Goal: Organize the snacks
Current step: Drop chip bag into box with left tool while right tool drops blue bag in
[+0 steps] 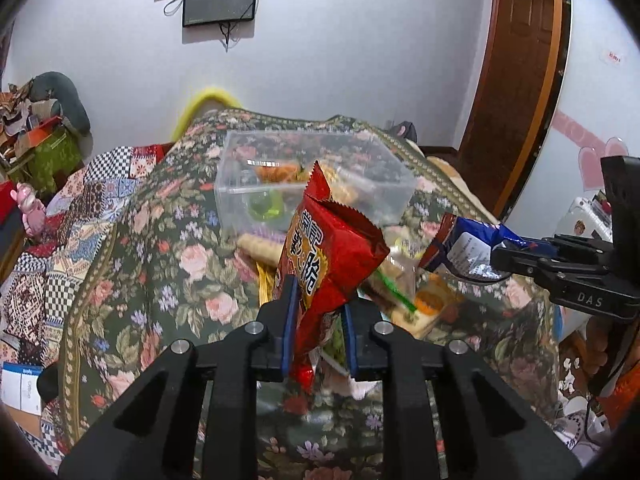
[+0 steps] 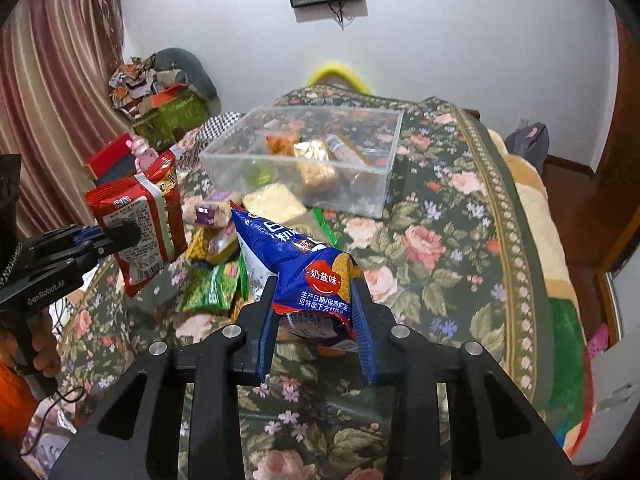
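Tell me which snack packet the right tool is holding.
The blue packet, pinched between the right tool fingers. The red packet is in the left tool instead, and the other snacks lie on the floral cloth or in the clear box.

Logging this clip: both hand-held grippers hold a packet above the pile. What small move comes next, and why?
Probably carry one forward over the clear box and release it. The left hand-held gripper pinches the red packet, the right hand-held gripper the blue packet, both short of the open box, which already holds snacks.
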Available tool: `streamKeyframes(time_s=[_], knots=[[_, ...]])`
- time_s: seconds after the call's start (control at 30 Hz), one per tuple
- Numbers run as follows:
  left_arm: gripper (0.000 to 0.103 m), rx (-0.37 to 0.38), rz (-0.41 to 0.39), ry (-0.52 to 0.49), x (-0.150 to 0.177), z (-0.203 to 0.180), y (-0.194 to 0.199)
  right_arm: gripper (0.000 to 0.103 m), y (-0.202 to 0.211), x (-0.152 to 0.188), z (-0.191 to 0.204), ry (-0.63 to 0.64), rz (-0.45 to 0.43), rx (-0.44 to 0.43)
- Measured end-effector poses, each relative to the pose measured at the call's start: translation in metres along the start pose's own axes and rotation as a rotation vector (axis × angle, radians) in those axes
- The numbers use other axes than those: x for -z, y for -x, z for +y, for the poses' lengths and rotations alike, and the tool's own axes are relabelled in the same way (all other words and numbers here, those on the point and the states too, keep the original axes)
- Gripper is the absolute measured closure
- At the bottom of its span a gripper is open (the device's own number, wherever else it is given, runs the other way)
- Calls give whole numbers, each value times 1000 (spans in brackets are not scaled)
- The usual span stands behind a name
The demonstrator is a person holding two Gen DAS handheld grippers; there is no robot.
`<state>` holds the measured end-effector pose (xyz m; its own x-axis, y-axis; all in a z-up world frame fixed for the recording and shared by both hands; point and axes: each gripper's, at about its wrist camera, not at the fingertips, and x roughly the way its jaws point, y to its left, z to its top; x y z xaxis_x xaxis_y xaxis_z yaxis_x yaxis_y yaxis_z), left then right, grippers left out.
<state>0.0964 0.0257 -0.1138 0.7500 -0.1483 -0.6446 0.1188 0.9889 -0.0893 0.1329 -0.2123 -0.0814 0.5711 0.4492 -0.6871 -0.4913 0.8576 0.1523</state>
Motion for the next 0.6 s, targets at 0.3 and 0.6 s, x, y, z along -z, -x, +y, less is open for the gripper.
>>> streamKeyframes(time_s=[0.3, 0.6], knots=[[83, 1, -75, 15, -49, 9, 1, 73, 10, -44, -8, -11, -113, 8], [83, -37, -105, 15, -95, 23, -27, 73, -14, -90, -14, -12, -171, 34]])
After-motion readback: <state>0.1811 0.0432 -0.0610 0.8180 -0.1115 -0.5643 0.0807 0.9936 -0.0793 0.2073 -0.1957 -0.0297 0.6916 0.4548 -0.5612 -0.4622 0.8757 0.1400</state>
